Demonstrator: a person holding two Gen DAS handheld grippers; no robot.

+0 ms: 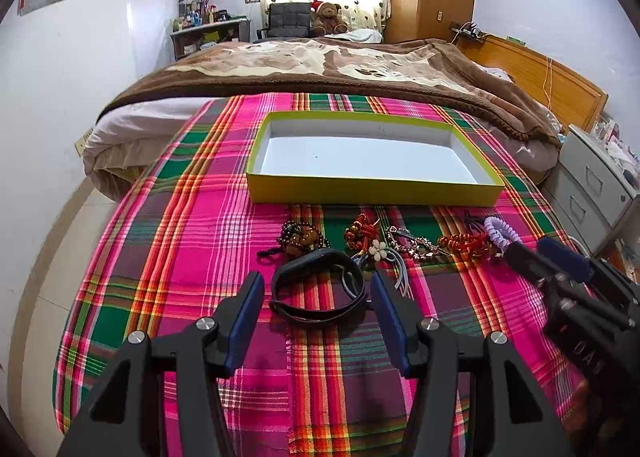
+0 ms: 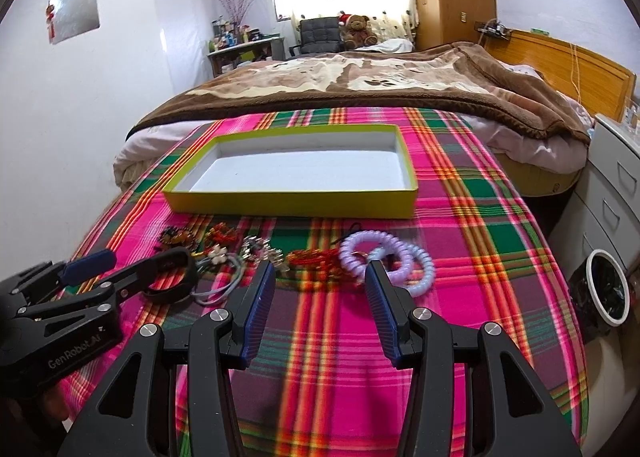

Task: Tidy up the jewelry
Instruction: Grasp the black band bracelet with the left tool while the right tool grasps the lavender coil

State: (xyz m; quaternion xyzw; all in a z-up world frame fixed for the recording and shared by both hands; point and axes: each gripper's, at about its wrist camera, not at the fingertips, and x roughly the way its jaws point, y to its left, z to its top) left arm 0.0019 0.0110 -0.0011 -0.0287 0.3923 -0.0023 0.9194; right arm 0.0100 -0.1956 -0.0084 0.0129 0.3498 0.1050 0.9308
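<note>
A yellow-rimmed box (image 1: 372, 196) with a white empty inside lies on the plaid cloth; it also shows in the right wrist view (image 2: 288, 207). In front of it lies a row of jewelry: a brown bead bracelet (image 1: 298, 239), a red bead piece (image 1: 358, 235), a white flower tie (image 1: 379, 250), a metal chain (image 1: 412, 245), a red cord piece (image 1: 464, 244) and purple coil bands (image 2: 378, 257). My left gripper (image 1: 318, 285) is open around a black wristband (image 1: 320, 289). My right gripper (image 2: 320, 273) is open, just short of the red cord piece (image 2: 316, 257).
The plaid cloth (image 1: 192, 257) covers the foot of a bed with a brown blanket (image 1: 320, 65). A grey drawer cabinet (image 1: 592, 185) stands to the right, with a white-rimmed bin (image 2: 606, 287) on the floor. The cloth drops off at left.
</note>
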